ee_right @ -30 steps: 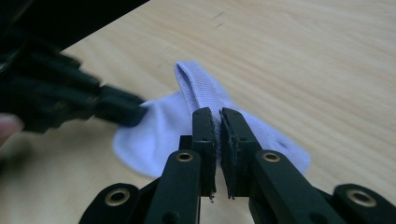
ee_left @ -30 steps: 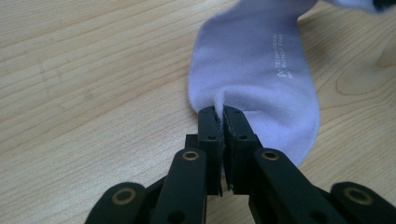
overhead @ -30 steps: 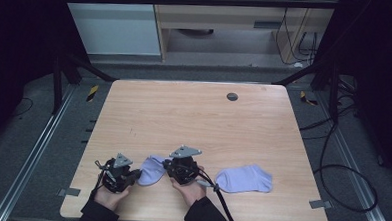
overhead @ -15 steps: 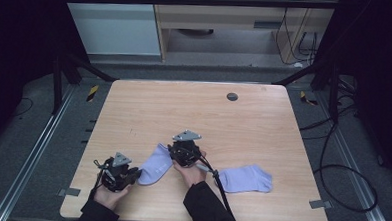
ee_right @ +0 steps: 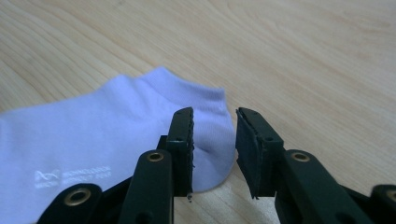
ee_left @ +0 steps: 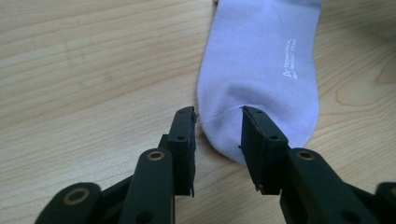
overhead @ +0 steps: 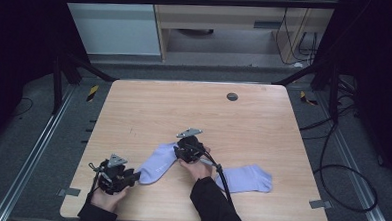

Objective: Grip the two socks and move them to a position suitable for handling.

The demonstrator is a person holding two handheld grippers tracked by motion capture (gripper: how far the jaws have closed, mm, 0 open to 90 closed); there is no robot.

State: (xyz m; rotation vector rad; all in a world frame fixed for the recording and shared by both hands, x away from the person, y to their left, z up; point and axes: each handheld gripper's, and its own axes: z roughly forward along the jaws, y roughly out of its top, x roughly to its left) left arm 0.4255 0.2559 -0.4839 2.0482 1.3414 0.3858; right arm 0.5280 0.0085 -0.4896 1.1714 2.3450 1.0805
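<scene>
A lilac sock (overhead: 156,163) lies flat on the wooden table (overhead: 194,110), running diagonally between my two grippers. My left gripper (overhead: 135,176) is at its toe. In the left gripper view the sock (ee_left: 266,60) has its toe tip between the jaws of the left gripper (ee_left: 218,125), which have just been opening, and the pads stand clear of the cloth. My right gripper (overhead: 176,150) is at the far end. There the sock (ee_right: 107,121) lies under the right gripper (ee_right: 215,127), whose jaws have also just been opening without pressing on it.
A second lilac sock (overhead: 246,178) lies flat to the right, near the front edge, with the right gripper's cable (overhead: 223,178) crossing beside it. A dark round grommet (overhead: 231,96) sits near the table's far edge. The floor around holds cables and metal rails.
The right gripper moved away from the person and drew the bunched sock out long. Both grippers' jaws went from shut on the sock to open.
</scene>
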